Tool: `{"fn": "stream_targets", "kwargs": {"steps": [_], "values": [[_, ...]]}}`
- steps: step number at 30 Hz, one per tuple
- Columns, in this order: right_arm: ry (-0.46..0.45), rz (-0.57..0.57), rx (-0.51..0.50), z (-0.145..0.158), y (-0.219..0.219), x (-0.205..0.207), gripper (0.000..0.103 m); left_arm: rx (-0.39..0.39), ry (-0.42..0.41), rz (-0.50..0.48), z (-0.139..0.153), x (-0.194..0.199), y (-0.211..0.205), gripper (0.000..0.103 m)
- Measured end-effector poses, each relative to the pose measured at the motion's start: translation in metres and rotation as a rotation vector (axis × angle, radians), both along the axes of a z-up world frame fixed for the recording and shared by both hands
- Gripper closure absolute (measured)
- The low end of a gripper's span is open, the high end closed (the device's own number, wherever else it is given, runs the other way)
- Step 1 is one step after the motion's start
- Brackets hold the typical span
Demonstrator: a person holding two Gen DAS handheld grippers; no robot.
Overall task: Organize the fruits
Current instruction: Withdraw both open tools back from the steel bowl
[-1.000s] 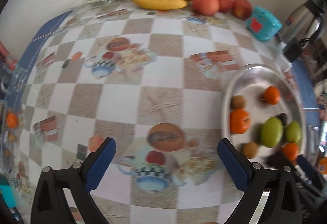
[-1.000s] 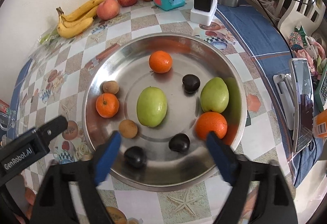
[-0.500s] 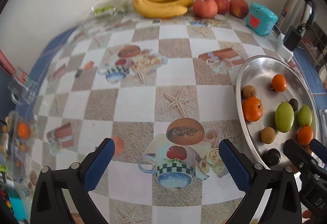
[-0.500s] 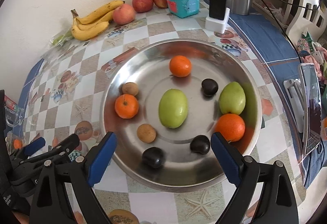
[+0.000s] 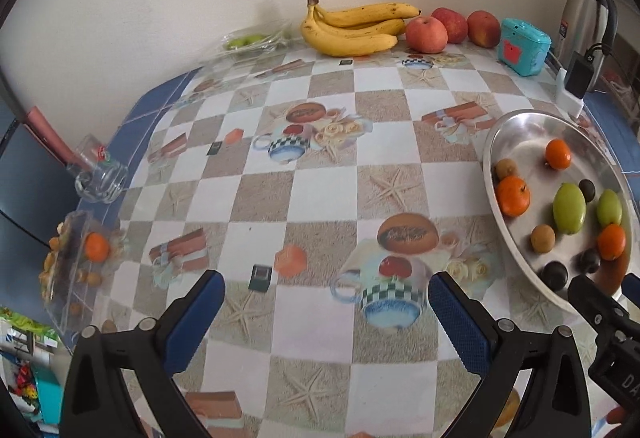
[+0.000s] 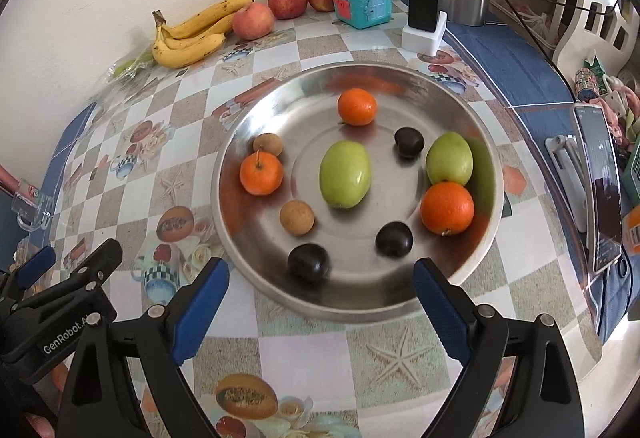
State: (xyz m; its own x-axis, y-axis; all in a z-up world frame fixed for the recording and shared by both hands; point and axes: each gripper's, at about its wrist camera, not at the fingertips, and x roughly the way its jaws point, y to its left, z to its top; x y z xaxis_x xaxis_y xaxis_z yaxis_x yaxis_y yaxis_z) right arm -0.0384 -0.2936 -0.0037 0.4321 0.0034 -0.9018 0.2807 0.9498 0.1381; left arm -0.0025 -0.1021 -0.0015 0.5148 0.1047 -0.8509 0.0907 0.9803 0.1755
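- Looking along the left gripper (image 5: 326,312): its fingers stand wide apart and empty over the checked tablecloth (image 5: 320,178), left of the steel bowl (image 5: 490,142).
- In that view the bowl holds a loose mix of oranges, green fruits, small brown and dark ones. Bananas (image 5: 352,26) and three apples (image 5: 426,34) lie well beyond the bowl by the wall; a clear box (image 5: 76,266) with more small fruit sits far to the bowl's left at the table edge.
- From the right gripper (image 6: 320,296), also spread wide and holding nothing, the bowl lies just ahead: three oranges (image 6: 447,208), two green fruits (image 6: 345,174), two brown ones (image 6: 297,217), three dark plums (image 6: 308,262), all scattered, kinds not grouped.
- Judging progress: fruit gathered in the bowl could be a sorted-in result or a mixed heap awaiting sorting out; these views fit both.
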Motion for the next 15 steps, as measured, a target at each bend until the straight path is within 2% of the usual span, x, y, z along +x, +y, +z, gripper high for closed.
{"fn": "stream_targets", "kwargs": {"steps": [3,15], "values": [[-0.006,0.011,0.0,0.002,0.005,-0.004,0.01,-0.022,0.021,0.015,0.0,-0.004,0.007,0.0],[-0.017,0.026,-0.02,0.002,0.013,-0.008,0.01,-0.006,0.033,0.044,0.002,-0.008,0.018,0.0]]}}
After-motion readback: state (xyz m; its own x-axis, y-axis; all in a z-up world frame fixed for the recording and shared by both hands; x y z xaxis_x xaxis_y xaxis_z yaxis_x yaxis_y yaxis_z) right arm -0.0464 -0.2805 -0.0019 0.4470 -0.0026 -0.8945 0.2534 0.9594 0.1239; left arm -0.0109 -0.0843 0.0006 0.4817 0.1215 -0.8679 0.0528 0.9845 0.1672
